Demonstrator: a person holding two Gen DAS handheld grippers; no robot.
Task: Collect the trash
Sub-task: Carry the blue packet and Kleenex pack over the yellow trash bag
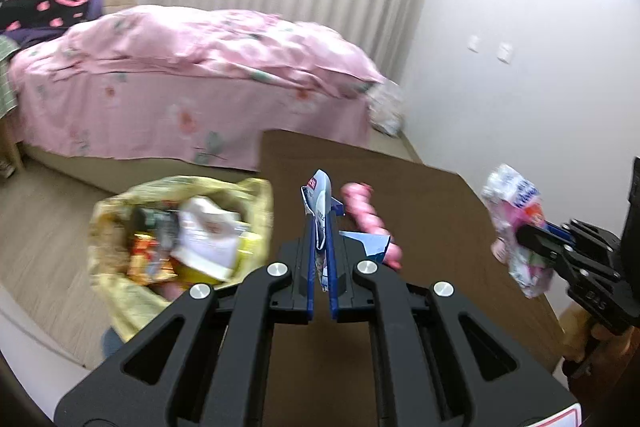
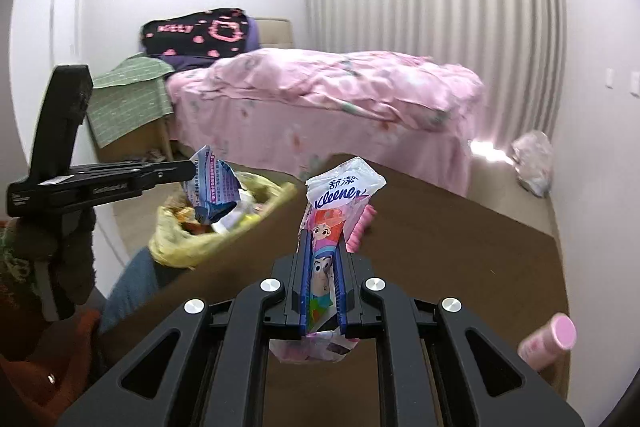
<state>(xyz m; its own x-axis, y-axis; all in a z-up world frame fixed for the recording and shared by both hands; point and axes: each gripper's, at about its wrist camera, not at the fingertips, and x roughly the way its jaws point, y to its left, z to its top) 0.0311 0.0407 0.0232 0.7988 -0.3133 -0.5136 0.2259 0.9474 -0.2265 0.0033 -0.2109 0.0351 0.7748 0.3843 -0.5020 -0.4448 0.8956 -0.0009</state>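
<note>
While the left claw (image 1: 320, 227) pinches a blue wrapper (image 1: 319, 203) beside the yellow trash bag (image 1: 120, 291), the right claw (image 2: 322, 267) clamps a Kleenex pack (image 2: 340, 195), farther from that bag, above the brown surface (image 2: 460, 247).

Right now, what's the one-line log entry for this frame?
left gripper: shut on blue wrapper | right gripper: shut on Kleenex pack | yellow bag: open, part-filled, at table edge
</note>
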